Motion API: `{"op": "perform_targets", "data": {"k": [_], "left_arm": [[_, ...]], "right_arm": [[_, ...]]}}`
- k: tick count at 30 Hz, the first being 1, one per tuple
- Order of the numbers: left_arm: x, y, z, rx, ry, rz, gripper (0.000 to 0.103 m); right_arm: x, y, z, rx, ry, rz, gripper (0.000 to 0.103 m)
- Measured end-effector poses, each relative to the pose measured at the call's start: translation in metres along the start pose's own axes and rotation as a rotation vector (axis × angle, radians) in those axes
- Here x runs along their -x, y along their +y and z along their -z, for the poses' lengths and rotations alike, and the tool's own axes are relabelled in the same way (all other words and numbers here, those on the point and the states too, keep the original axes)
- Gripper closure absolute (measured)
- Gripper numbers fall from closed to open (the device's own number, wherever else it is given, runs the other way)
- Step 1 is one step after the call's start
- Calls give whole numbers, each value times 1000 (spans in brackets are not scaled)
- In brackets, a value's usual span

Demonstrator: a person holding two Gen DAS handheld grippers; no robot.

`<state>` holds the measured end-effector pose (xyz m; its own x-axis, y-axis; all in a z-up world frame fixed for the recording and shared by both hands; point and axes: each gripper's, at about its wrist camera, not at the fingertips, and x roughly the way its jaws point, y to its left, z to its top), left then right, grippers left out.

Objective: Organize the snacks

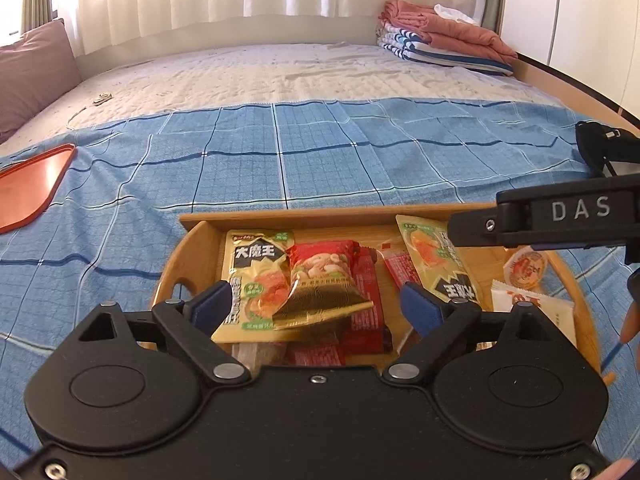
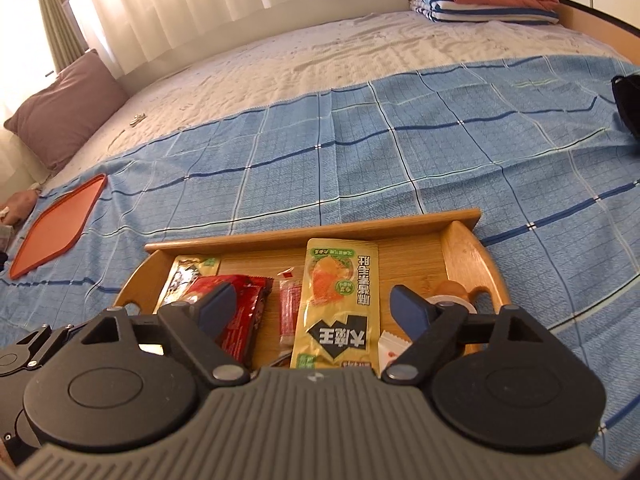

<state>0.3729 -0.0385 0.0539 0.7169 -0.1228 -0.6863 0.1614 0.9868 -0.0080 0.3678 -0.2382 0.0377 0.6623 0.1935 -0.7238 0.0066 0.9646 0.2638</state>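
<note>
- The snacks sit in the wooden tray [image 1: 280, 216] at lower centre of both views: two yellow pouches, one [image 1: 256, 276] at the left, the other [image 2: 340, 304] lying lengthwise mid-tray.
- A red-gold pack [image 1: 324, 284] lies tilted across the left pouch; a dark red pack [image 2: 244, 312], a thin red stick [image 2: 289, 308] and small white sachets [image 1: 528, 304] fill the rest.
- My left gripper [image 1: 320, 304] hangs above the pile, jaws apart, nothing between the pads.
- My right gripper [image 2: 316, 312] is likewise spread wide and empty over the middle pouch.
- I judge both have let go and the next step is a fresh pick. I'd go for the tilted red-gold pack first since it lies on top, pinching its crimped edge, not the puffed middle.
- Keep the two grippers clear of each other; the right one already crosses the right edge of the left view.
- An orange tray [image 2: 60, 228] lies empty at the left on the blue bed cover [image 2: 400, 160], a likely place for sorted items.
</note>
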Motion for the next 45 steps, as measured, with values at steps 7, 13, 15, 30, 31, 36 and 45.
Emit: {"op": "perform_targets", "data": {"k": [7, 13, 15, 30, 31, 36, 45], "left_arm": [[34, 3, 4, -2, -1, -7, 11], [71, 7, 8, 27, -12, 3, 11], [84, 9, 12, 31, -17, 3, 11], [179, 17, 26, 5, -36, -29, 7], [185, 17, 28, 9, -38, -32, 7], [220, 19, 39, 42, -37, -19, 7], [284, 8, 81, 2, -66, 9, 6]], "right_arm": [[29, 9, 6, 35, 1, 4, 9], [60, 14, 16, 57, -9, 8, 6], [70, 16, 21, 63, -10, 9, 6], [157, 31, 38, 114, -74, -10, 0], [162, 31, 39, 115, -78, -12, 0], [192, 32, 48, 112, -98, -31, 0], [242, 25, 80, 128, -135, -94, 0]]}}
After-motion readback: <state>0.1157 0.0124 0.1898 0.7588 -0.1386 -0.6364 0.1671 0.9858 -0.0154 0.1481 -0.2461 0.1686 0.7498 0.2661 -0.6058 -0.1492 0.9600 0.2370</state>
